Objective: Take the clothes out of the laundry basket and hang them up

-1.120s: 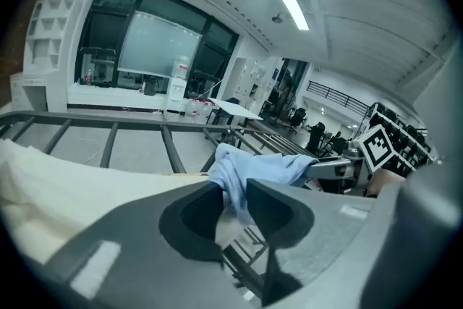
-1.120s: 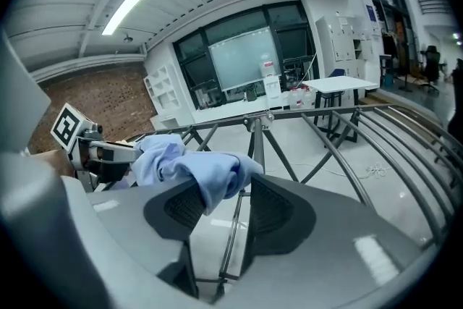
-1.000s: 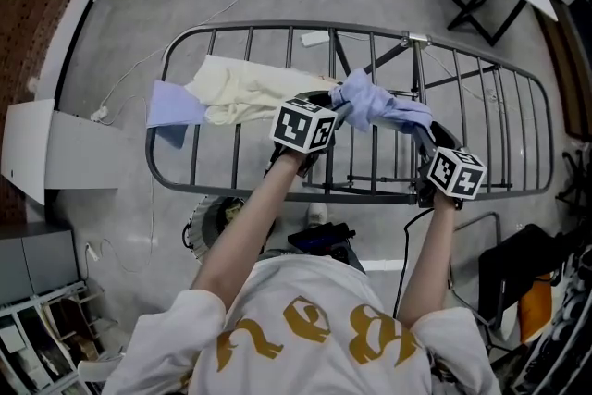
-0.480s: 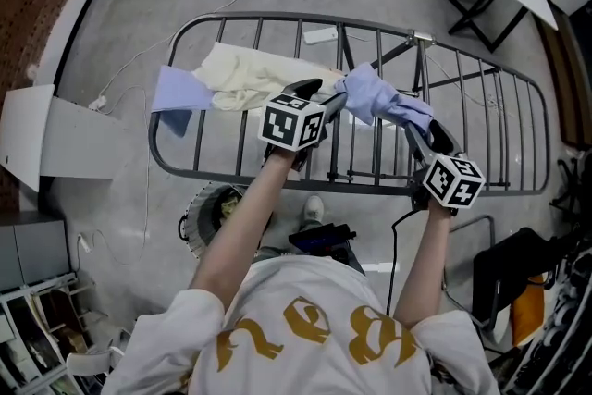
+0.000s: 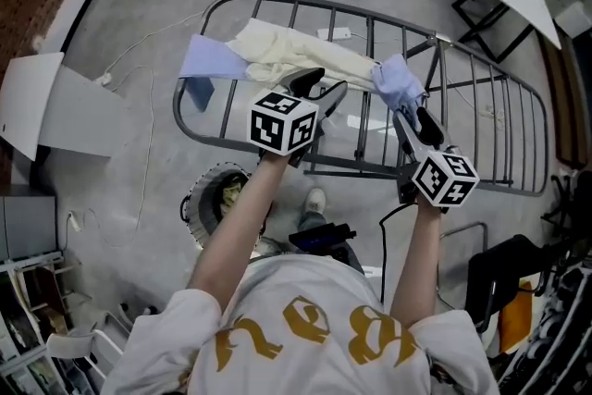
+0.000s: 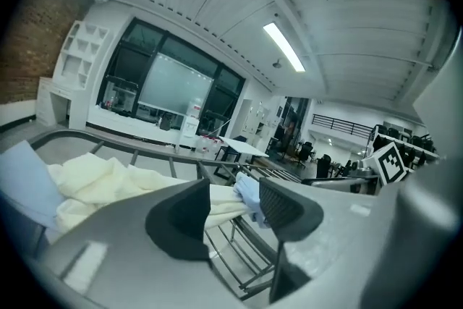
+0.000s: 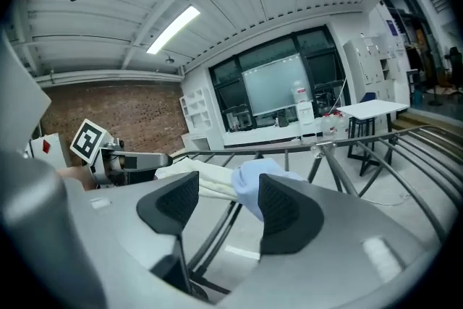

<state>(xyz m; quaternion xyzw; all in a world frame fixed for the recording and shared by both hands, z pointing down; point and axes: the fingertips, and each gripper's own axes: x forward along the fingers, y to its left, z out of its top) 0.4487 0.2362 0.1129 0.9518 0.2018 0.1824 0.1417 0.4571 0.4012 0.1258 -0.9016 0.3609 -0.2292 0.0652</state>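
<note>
Hanging step, at the drying rack [image 5: 370,19]. Both arms reach over its near rail. Left tool [image 5: 321,88]: jaws apart, nothing between them. It sits just on the near side of the cream garment [image 5: 296,55], which is draped across the bars. Right tool [image 5: 409,114]: jaws also parted, clamped on nothing. The bunched blue garment [image 5: 396,80] lies on the bars right at its tips, to the right of the cream one; whether they touch, I can't tell. A pale blue cloth [image 5: 205,60] hangs at the rack's left end. A round laundry basket [image 5: 211,210] stands on the floor below the near rail, with something yellowish inside. My read: the blue piece is on the rack but wadded, not spread. The next move calls for pinching an edge with each tool and drawing it flat toward the bare bars on the right, clear of the cream garment. After that, down to the basket for the next item.
</note>
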